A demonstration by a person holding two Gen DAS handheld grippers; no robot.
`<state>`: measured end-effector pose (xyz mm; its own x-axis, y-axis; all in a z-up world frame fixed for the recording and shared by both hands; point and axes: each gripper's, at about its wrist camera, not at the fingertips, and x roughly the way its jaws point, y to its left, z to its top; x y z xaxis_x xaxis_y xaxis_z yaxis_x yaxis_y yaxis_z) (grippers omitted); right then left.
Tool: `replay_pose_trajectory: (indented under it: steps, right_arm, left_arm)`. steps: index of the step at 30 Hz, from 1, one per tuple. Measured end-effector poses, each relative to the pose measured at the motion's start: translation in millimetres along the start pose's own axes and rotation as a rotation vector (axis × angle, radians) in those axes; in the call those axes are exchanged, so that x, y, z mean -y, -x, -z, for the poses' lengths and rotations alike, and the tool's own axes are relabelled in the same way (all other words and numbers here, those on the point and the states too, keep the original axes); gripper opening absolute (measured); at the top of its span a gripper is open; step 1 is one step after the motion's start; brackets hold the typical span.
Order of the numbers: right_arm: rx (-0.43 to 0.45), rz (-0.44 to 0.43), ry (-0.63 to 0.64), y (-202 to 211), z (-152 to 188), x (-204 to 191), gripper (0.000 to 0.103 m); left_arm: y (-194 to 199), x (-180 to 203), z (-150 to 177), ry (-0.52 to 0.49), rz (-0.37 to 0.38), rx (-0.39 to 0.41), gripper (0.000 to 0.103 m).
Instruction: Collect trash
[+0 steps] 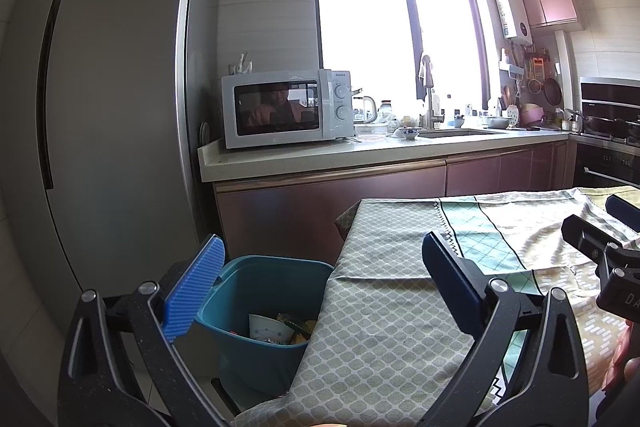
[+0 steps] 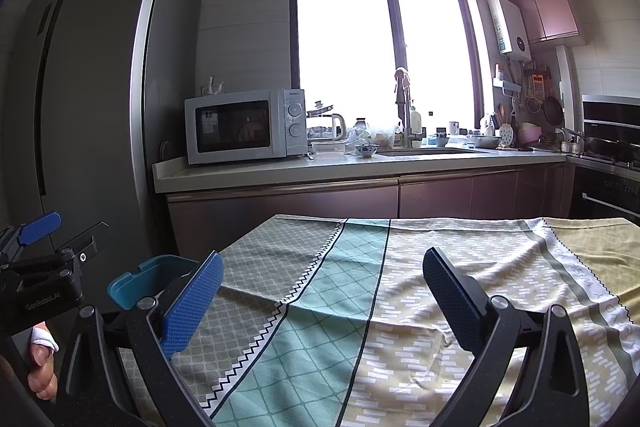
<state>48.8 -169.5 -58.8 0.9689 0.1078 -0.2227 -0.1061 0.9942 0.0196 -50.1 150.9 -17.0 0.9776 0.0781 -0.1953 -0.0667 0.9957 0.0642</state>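
Note:
A teal trash bin (image 1: 260, 311) stands on the floor at the table's left edge, with paper scraps and wrappers (image 1: 280, 329) inside. Its rim also shows in the right wrist view (image 2: 140, 279). My left gripper (image 1: 320, 287) is open and empty, held above the table's left edge and the bin. My right gripper (image 2: 320, 291) is open and empty, held above the tablecloth. The right gripper shows at the right edge of the left wrist view (image 1: 600, 243). The left gripper shows at the left of the right wrist view (image 2: 40, 251).
The table wears a patterned green, teal and yellow cloth (image 2: 400, 287). A tall grey fridge (image 1: 100, 107) stands to the left. Behind is a counter (image 1: 360, 151) with a microwave (image 1: 286, 109), sink, dishes and utensils. An oven (image 1: 608, 135) stands at the right.

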Motion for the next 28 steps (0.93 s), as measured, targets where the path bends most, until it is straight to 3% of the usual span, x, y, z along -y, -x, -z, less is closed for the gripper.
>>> replay_pose_trajectory:
  steps: [19, 24, 28]
  right_arm:
    - [-0.005, 0.005, -0.002, -0.8, 1.1, 3.7, 0.097]
    - [-0.032, 0.041, -0.004, -5.1, -1.8, 21.3, 0.097]
    - [-0.11, 0.121, -0.023, -17.7, -5.4, 60.3, 0.097]
  left_arm:
    - [-5.1, 6.2, 4.6, -0.025, 0.028, -0.009, 0.097]
    - [-29.8, 25.6, 3.5, -0.051, 0.098, -0.111, 0.097]
    - [-65.1, 48.5, 0.8, -0.049, 0.193, -0.231, 0.097]
